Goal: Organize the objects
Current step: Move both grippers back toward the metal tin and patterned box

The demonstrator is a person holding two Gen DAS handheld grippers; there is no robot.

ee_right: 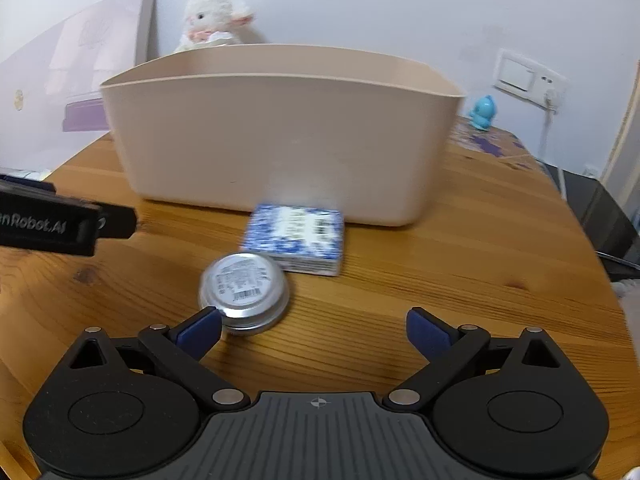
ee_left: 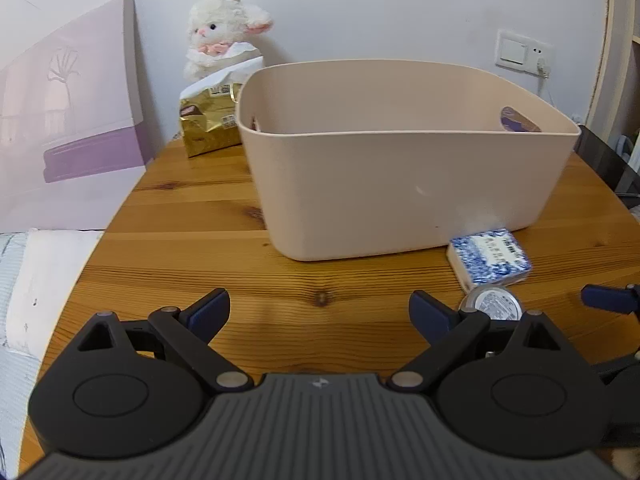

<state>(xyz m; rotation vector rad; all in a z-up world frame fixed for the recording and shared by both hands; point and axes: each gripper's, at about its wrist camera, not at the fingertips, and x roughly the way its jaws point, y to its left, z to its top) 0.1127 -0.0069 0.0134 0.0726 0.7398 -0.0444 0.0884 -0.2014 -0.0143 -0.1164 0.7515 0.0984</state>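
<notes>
A beige plastic bin (ee_left: 400,184) stands on the round wooden table (ee_left: 200,248); it also shows in the right wrist view (ee_right: 280,132). A blue-and-white tissue pack (ee_right: 296,242) lies in front of the bin, and a round silver tin (ee_right: 244,288) lies just before it. Both show in the left wrist view, the pack (ee_left: 490,256) and the tin (ee_left: 494,304). My right gripper (ee_right: 314,330) is open and empty, its left fingertip (ee_right: 200,330) beside the tin. My left gripper (ee_left: 320,314) is open and empty over bare table, left of the tin.
A white plush lamb (ee_left: 224,36) and a gold foil bag (ee_left: 208,120) stand behind the bin at the left. A purple-and-white box (ee_left: 68,120) leans at the table's left. A blue toy figure (ee_right: 482,112) stands at the back right. Something purple (ee_left: 518,120) lies inside the bin.
</notes>
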